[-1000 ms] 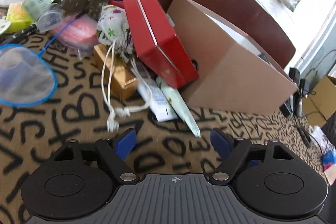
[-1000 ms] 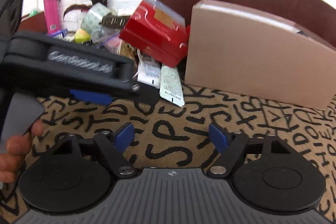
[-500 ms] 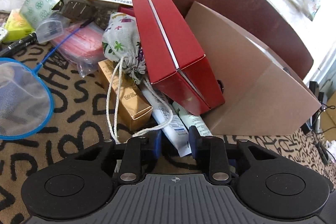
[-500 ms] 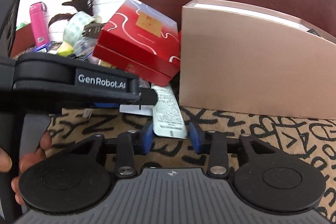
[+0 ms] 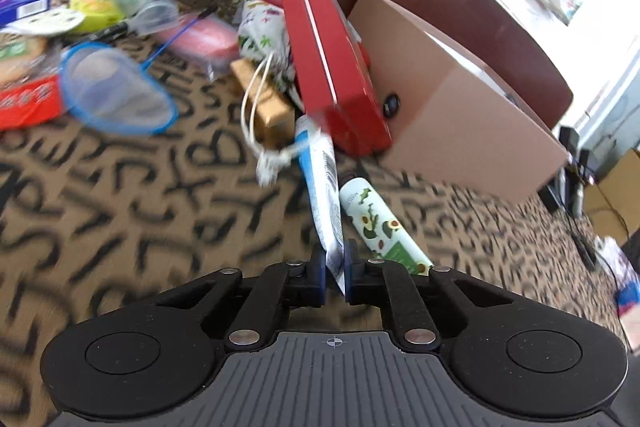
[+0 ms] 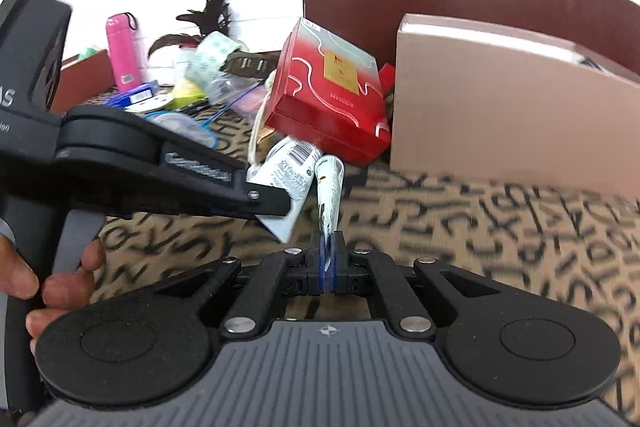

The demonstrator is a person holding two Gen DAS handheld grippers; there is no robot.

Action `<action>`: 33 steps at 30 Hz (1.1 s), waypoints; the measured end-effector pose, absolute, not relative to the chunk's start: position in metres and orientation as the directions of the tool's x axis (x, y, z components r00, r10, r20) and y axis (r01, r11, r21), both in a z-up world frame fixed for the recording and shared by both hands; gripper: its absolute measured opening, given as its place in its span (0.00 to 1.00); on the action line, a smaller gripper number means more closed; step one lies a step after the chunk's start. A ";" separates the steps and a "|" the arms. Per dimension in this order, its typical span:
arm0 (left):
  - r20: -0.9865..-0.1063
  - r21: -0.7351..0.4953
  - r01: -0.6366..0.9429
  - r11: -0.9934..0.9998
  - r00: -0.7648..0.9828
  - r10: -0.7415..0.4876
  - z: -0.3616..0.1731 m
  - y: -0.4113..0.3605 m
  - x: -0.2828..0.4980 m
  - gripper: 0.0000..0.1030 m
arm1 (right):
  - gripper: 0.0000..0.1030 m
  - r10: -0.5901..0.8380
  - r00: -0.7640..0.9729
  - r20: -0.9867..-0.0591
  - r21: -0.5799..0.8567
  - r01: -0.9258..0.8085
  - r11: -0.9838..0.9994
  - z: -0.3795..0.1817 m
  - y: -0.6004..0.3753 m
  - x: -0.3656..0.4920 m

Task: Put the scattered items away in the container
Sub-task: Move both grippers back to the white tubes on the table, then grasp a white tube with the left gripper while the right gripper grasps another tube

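Jaws clamped on two tubes

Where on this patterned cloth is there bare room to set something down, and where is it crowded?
Free: the cloth nearest the camera, below the blue net, and the stretch in front of the tan box. Crowded: the heap around the red box, from net to tan box.

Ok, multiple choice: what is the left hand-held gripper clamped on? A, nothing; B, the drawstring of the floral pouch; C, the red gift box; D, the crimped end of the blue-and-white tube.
D: in the left wrist view the left hand-held gripper pinches the flat end of the blue-and-white tube, which lies beside the avocado-print tube.
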State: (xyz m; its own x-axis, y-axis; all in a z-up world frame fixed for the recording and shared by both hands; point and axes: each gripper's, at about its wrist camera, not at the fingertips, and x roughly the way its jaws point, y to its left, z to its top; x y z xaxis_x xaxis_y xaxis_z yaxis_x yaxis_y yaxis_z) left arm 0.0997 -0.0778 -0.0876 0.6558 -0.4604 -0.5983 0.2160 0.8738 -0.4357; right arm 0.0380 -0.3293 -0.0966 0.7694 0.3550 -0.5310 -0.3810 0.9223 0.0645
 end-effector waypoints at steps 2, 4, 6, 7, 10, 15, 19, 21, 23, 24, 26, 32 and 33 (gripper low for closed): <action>-0.607 -0.425 0.227 0.876 0.647 -0.462 -0.085 -0.074 0.081 0.02 | 0.02 0.360 0.763 -0.537 0.068 -0.387 0.920 -0.096 -0.333 0.020; -0.619 -0.409 0.237 0.881 0.638 -0.459 -0.083 -0.072 0.064 0.02 | 0.02 0.366 0.747 -0.555 0.067 -0.398 0.915 -0.096 -0.333 0.004; -0.634 -0.391 0.243 0.888 0.628 -0.451 -0.080 -0.071 0.051 0.06 | 0.02 0.370 0.729 -0.575 0.067 -0.409 0.910 -0.097 -0.333 -0.012; -0.645 -0.373 0.238 0.897 0.628 -0.435 -0.078 -0.071 0.046 0.29 | 0.02 0.371 0.728 -0.577 0.059 -0.416 0.907 -0.097 -0.334 -0.020; -0.644 -0.331 0.210 0.920 0.662 -0.383 -0.076 -0.071 0.040 0.50 | 0.04 0.368 0.723 -0.584 0.052 -0.419 0.906 -0.093 -0.335 -0.035; -0.647 -0.365 0.168 0.916 0.662 -0.379 -0.077 -0.061 0.054 0.55 | 0.15 0.364 0.739 -0.567 0.059 -0.404 0.913 -0.084 -0.338 -0.038; -0.654 -0.350 0.162 0.923 0.663 -0.365 -0.076 -0.065 0.070 0.61 | 0.34 0.356 0.748 -0.560 0.064 -0.390 0.919 -0.082 -0.334 -0.030; -0.658 -0.339 0.163 0.927 0.662 -0.358 -0.076 -0.070 0.079 0.65 | 0.39 0.354 0.750 -0.559 0.064 -0.387 0.920 -0.083 -0.330 -0.023; -0.661 -0.326 0.172 0.930 0.662 -0.354 -0.076 -0.076 0.085 0.67 | 0.39 0.347 0.752 -0.561 0.055 -0.385 0.921 -0.084 -0.326 -0.017; -0.662 -0.317 0.171 0.933 0.664 -0.347 -0.077 -0.078 0.089 0.67 | 0.40 0.345 0.753 -0.560 0.052 -0.384 0.922 -0.084 -0.324 -0.014; -0.660 -0.302 0.173 0.938 0.672 -0.336 -0.078 -0.081 0.093 0.67 | 0.44 0.338 0.755 -0.562 0.047 -0.379 0.924 -0.084 -0.320 -0.008; -0.656 -0.290 0.183 0.939 0.676 -0.334 -0.080 -0.083 0.100 0.68 | 0.48 0.317 0.753 -0.577 0.027 -0.370 0.928 -0.087 -0.310 0.009; -0.654 -0.291 0.186 0.938 0.677 -0.337 -0.081 -0.083 0.101 0.68 | 0.49 0.311 0.751 -0.582 0.022 -0.368 0.930 -0.088 -0.309 0.012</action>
State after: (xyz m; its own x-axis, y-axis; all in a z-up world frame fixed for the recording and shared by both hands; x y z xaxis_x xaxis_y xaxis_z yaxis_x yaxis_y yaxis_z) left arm 0.1009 -0.0830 -0.0807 0.6768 -0.3371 -0.6545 0.1863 0.9385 -0.2908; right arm 0.0116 -0.3087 -0.0879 0.7514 0.3111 -0.5819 -0.3678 0.9297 0.0221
